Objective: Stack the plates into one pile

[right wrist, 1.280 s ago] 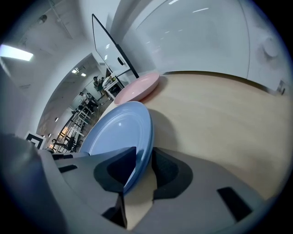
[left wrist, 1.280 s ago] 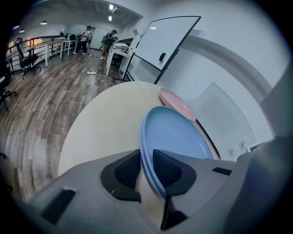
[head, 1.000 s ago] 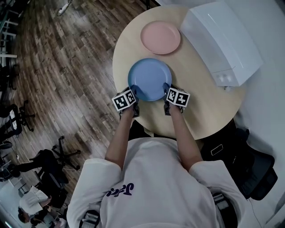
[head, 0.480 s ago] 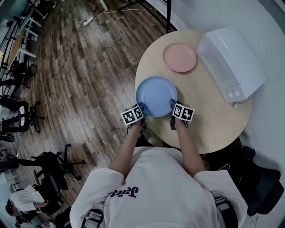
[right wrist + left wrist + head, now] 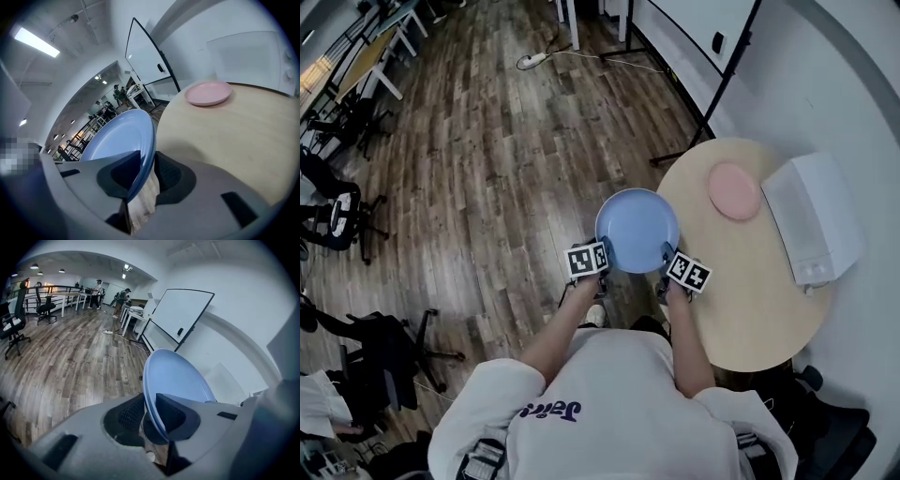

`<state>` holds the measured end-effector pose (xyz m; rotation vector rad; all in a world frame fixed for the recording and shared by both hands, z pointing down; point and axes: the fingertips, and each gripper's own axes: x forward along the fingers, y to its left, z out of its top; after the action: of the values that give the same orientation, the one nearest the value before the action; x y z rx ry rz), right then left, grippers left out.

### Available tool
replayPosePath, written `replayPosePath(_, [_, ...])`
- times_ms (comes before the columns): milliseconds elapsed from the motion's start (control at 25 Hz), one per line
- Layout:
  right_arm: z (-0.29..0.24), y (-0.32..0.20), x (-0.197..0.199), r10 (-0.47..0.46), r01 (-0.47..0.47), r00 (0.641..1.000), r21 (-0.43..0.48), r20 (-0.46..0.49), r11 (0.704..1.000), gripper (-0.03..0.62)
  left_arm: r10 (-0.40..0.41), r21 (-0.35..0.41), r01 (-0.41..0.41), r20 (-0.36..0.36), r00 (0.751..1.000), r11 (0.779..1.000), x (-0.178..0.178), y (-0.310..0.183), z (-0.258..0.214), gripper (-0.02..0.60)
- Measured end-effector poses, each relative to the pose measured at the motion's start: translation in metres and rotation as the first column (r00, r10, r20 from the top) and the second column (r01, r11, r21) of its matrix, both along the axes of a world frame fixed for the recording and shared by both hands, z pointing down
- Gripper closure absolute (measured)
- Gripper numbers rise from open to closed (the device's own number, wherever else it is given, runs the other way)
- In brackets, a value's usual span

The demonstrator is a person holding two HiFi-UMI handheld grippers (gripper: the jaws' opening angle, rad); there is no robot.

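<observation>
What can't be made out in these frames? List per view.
Head view: the pads of the left hand-held gripper and right hand-held gripper are hidden under their marker cubes and the rim of the blue plate.
Left gripper view: the pink plate is absent; the blue plate and gripper body block that side. The distant people are too small.
Right gripper view: the white box is cut off at the right edge.

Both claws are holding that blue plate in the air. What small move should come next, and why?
Probably carry the blue plate across to above the pink plate on the table. The left gripper and right gripper each clamp its rim, and it hangs at the table's edge, short of the pink one.
</observation>
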<state>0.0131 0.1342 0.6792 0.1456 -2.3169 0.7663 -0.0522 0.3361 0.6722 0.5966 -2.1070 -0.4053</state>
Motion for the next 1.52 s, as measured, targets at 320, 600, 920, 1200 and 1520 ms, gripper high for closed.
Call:
replayPosePath(320, [-0.013, 0.051, -0.072, -0.066, 0.066, 0.998, 0.025, -0.009, 0.997, 0.49, -0.031, 0.043, 0.031, -0.008, 0.999, 0.999, -0.064, 0.053, -0.009, 0.5])
replayPosePath(600, [-0.006, 0.0, -0.139, 0.039, -0.039, 0.999, 0.026, 0.009, 0.999, 0.493, 0.05, 0.057, -0.05, -0.006, 0.999, 0.997, -0.147, -0.003, 0.002, 0.5])
replayPosePath(920, [-0.008, -0.107, -0.172, 0.28, -0.28, 0.96, -0.027, 0.027, 0.96, 0.499, 0.294, 0.031, -0.294, -0.005, 0.956, 0.955, -0.226, -0.133, -0.006, 0.502])
replayPosePath(1200, [-0.015, -0.18, -0.149, 0.474, -0.474, 0.88, -0.014, 0.022, 0.881, 0.5, 0.476, 0.039, -0.475, -0.019, 0.879, 0.879, -0.235, -0.233, -0.009, 0.5])
replayPosePath(1520, [0.013, -0.243, -0.1, 0.696, -0.697, 0.717, -0.039, -0.021, 0.716, 0.497, 0.721, -0.001, -0.722, -0.037, 0.692, 0.692, -0.225, -0.352, 0.012, 0.5])
